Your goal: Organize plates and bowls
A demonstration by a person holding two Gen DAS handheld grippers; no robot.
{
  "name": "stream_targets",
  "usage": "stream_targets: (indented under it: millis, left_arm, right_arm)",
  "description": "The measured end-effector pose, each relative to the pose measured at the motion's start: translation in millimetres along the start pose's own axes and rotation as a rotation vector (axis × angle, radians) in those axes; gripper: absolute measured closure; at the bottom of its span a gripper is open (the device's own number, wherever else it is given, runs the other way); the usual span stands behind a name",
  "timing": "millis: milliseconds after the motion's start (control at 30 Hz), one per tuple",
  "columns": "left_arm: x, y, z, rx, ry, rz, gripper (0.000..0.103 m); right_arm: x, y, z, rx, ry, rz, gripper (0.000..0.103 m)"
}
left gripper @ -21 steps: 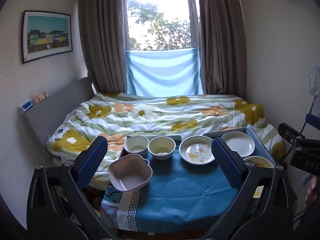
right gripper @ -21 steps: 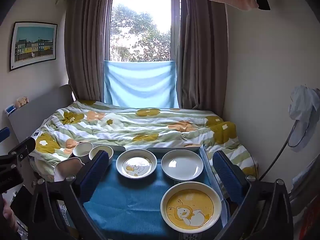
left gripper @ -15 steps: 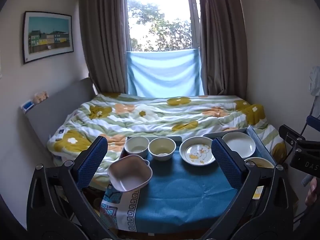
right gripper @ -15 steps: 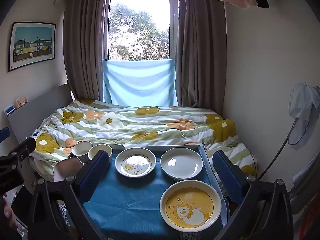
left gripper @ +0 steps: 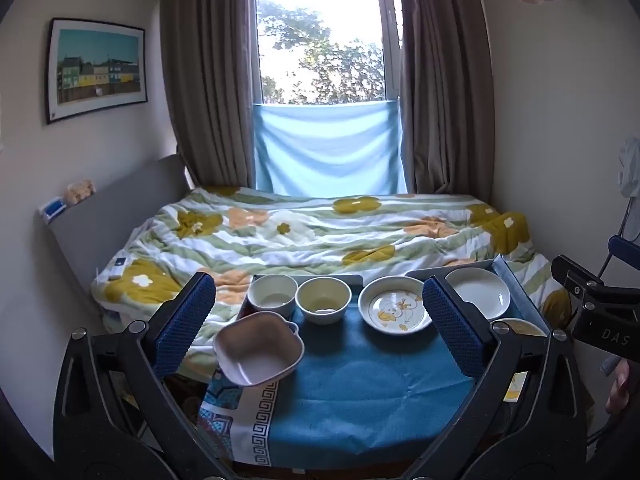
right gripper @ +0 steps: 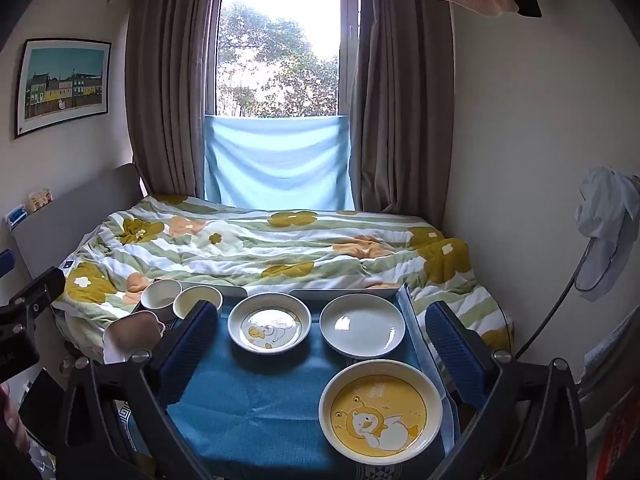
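On a small table with a blue cloth (left gripper: 360, 392) stand a pink square bowl (left gripper: 258, 348), two cream bowls (left gripper: 272, 294) (left gripper: 324, 300), a white duck plate (left gripper: 394, 310), a plain white plate (left gripper: 478, 292) and a yellow duck plate (right gripper: 380, 410). My left gripper (left gripper: 320, 328) is open and empty, held back from the table's near edge. My right gripper (right gripper: 320, 348) is open and empty, above the near right side. The duck plate (right gripper: 270, 328), the plain plate (right gripper: 362, 326) and the cream bowls (right gripper: 160, 300) (right gripper: 198, 300) also show in the right wrist view.
A bed with a floral quilt (left gripper: 320, 236) lies right behind the table. A grey headboard (left gripper: 112, 216) is on the left, curtains and a window at the back. A wall is close on the right, with a fan under a cloth (right gripper: 604, 232).
Both grippers have drifted very slightly; the views shift by a few pixels. Nothing on the table has moved.
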State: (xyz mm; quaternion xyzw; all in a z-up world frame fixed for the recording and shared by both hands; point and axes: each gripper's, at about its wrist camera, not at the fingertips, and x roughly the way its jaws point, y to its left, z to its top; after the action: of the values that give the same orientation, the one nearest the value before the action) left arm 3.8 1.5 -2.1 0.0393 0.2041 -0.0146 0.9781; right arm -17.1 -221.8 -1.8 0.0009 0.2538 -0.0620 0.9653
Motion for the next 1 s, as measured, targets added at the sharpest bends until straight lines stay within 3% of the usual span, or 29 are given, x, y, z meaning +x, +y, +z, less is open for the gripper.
stream_targets:
  millis: [300,1000]
  left_arm:
    - [5.3,3.9,0.4,0.009,0.019,-0.032,0.000]
    - [9.2,13.6,5.0,-0.009,0.036,-0.024,0.000]
  right_arm:
    - [-0.1,4.9,1.8,-0.005,0.001,-0.004,0.000]
    - [2.5,13.8,1.1,-0.004,0.018,-0.005,0.000]
